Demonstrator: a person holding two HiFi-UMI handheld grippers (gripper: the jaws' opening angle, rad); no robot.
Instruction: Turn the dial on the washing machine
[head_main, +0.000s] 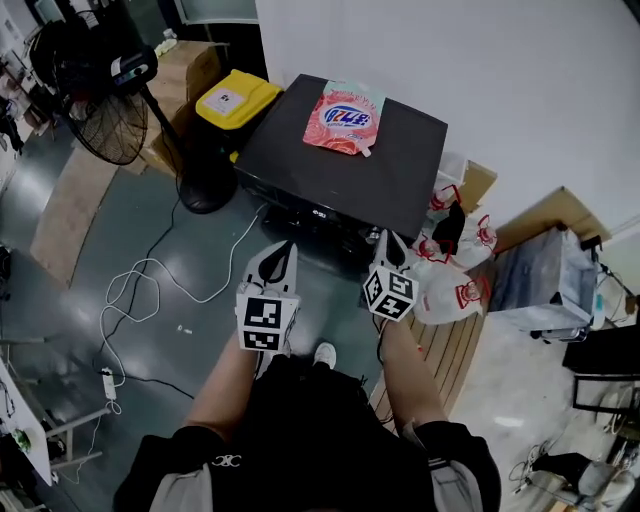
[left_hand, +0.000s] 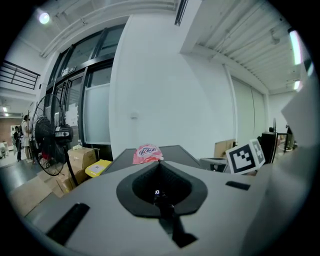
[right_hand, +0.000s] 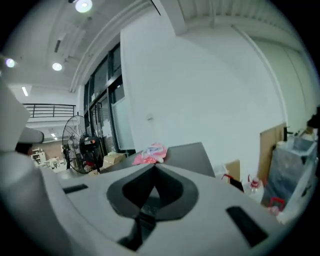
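Left tongs (head_main: 283, 250) and right tongs (head_main: 386, 243) both closed, empty, just before black washing machine (head_main: 400, 170), pink detergent pouch (head_main: 342, 118) near its top's rear edge

A dark box-shaped washing machine (head_main: 400, 180) stands against the white wall (head_main: 480, 70), with a pink detergent pouch (head_main: 343, 118) lying on its top. A yellow-lidded bin (head_main: 235, 100) sits just left of it, and a black pedestal fan (head_main: 105, 110) farther left. White plastic bags (head_main: 455, 290) lie at its right. The left gripper (head_main: 288, 248) and right gripper (head_main: 386, 238) are before its front.
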